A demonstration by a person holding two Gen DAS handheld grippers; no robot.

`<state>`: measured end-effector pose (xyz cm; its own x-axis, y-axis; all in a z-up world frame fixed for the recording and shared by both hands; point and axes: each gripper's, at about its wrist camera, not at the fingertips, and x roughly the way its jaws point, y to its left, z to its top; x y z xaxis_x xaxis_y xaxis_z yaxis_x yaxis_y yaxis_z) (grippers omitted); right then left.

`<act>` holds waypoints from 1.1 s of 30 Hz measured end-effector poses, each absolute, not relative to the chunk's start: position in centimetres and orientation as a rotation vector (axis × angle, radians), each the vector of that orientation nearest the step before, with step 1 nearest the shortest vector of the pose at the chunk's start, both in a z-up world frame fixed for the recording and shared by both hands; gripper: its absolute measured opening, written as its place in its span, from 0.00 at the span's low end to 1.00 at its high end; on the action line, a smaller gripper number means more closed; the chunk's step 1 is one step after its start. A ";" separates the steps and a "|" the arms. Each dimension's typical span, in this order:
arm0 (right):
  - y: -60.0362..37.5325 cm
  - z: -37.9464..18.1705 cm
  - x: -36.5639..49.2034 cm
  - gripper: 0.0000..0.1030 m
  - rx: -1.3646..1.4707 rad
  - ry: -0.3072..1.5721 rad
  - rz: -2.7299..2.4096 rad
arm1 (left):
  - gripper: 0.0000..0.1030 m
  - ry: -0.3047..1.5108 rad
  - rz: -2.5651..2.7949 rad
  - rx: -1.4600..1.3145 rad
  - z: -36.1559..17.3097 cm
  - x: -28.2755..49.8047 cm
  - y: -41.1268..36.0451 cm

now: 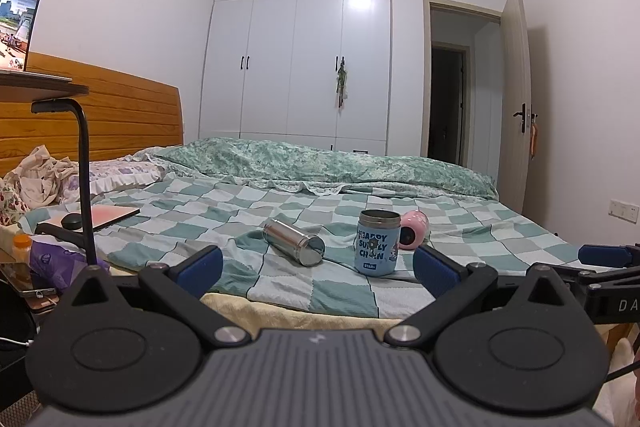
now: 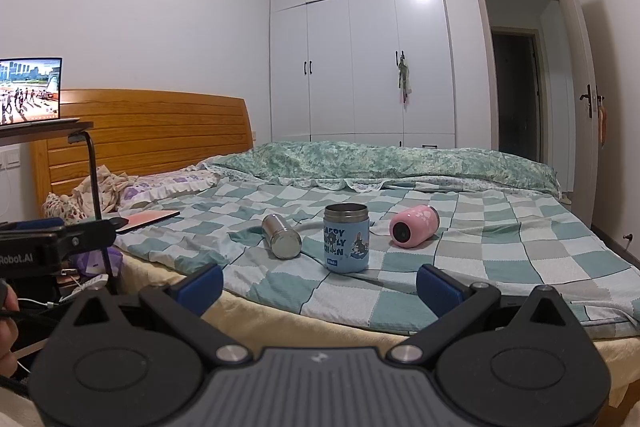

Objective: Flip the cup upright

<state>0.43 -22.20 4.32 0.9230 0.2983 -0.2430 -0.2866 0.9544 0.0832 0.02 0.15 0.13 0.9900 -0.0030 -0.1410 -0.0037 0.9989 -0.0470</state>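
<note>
Three cups sit on the checked bedspread (image 1: 280, 291). A steel cup (image 1: 293, 241) lies on its side, also in the right wrist view (image 2: 281, 235). A blue printed cup (image 1: 377, 242) stands upright, mouth up; it also shows in the right wrist view (image 2: 346, 238). A pink cup (image 1: 414, 224) lies on its side behind it, clearer in the right wrist view (image 2: 414, 225). My left gripper (image 1: 318, 269) is open and empty, short of the bed's near edge. My right gripper (image 2: 320, 283) is open and empty, also short of the bed.
A black lamp stand (image 1: 85, 179) and cluttered bedside table stand at left, with a laptop (image 2: 30, 91) on a shelf. A tablet (image 1: 108, 215) lies on the bed at left. A rolled quilt (image 1: 320, 163) lies at the far side. Wardrobe and open door are behind.
</note>
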 end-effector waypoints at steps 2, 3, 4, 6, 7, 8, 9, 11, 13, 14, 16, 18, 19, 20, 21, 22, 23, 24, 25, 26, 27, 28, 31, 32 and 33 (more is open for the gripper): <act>-22.2 4.3 0.4 1.00 0.046 0.257 0.301 | 1.00 0.142 0.002 -0.047 0.1 0.0 0.2; -22.2 4.3 0.4 1.00 0.046 0.256 0.301 | 1.00 0.141 -0.001 -0.047 0.1 0.0 0.2; -22.2 4.3 0.4 1.00 0.046 0.257 0.301 | 1.00 0.140 -0.001 -0.046 0.1 0.0 0.1; -22.2 4.3 0.4 1.00 0.048 0.258 0.301 | 1.00 0.140 -0.001 -0.046 0.1 0.0 0.1; -22.2 4.3 0.4 1.00 0.047 0.258 0.302 | 1.00 0.140 -0.002 -0.046 0.1 0.0 0.0; -22.2 4.3 0.4 1.00 0.047 0.259 0.301 | 1.00 0.141 0.000 -0.046 0.1 0.0 0.0; -22.2 4.3 0.4 1.00 0.047 0.259 0.301 | 1.00 0.141 0.000 -0.047 0.1 0.0 0.1; -22.2 4.3 0.4 1.00 0.048 0.259 0.301 | 1.00 0.142 0.000 -0.047 0.1 0.0 0.0; -22.2 4.3 0.4 1.00 0.050 0.259 0.301 | 1.00 0.142 -0.002 -0.045 0.0 -0.1 0.0; -22.1 4.3 0.4 1.00 0.051 0.261 0.301 | 1.00 0.141 -0.001 -0.046 0.1 0.0 0.0; -22.1 4.2 0.4 1.00 0.054 0.263 0.302 | 1.00 0.141 -0.004 -0.045 0.0 0.0 0.0; -22.0 4.2 0.3 1.00 0.054 0.263 0.302 | 1.00 0.141 -0.003 -0.046 -0.1 0.0 -0.1; -22.0 4.2 0.3 1.00 0.053 0.263 0.302 | 1.00 0.142 -0.004 -0.045 0.0 0.0 -0.1; -22.1 4.2 0.4 1.00 0.054 0.263 0.302 | 1.00 0.142 -0.003 -0.045 -0.1 0.0 -0.1; -22.1 4.2 0.4 1.00 0.056 0.263 0.302 | 1.00 0.142 -0.004 -0.045 -0.1 0.0 -0.1; -22.0 4.1 0.5 1.00 0.058 0.266 0.303 | 1.00 0.143 -0.004 -0.044 -0.1 0.0 -0.1; -22.0 4.1 0.5 1.00 0.062 0.268 0.304 | 1.00 0.147 -0.004 -0.044 -0.1 0.0 -0.1; -22.1 4.1 0.6 1.00 0.065 0.270 0.304 | 1.00 0.148 -0.002 -0.047 -0.1 0.0 -0.1; -22.1 4.0 0.7 1.00 0.066 0.271 0.306 | 1.00 0.151 -0.001 -0.048 -0.1 0.1 0.0; -22.1 4.0 0.9 1.00 0.068 0.269 0.308 | 1.00 0.154 -0.005 -0.042 0.0 0.3 0.0; -22.3 4.1 1.3 1.00 0.072 0.266 0.310 | 1.00 0.156 -0.006 -0.035 0.2 0.6 0.0; -22.5 4.1 1.8 1.00 0.075 0.262 0.313 | 1.00 0.152 -0.004 -0.037 0.3 1.3 0.0; -23.1 4.3 4.5 1.00 0.055 0.253 0.304 | 1.00 0.119 -0.014 -0.059 0.3 4.0 0.1; -23.3 4.5 5.6 1.00 0.044 0.246 0.299 | 1.00 0.111 -0.022 -0.063 0.3 5.0 -0.1; -23.5 4.6 6.6 1.00 0.034 0.239 0.295 | 1.00 0.102 -0.030 -0.060 0.1 6.2 -0.4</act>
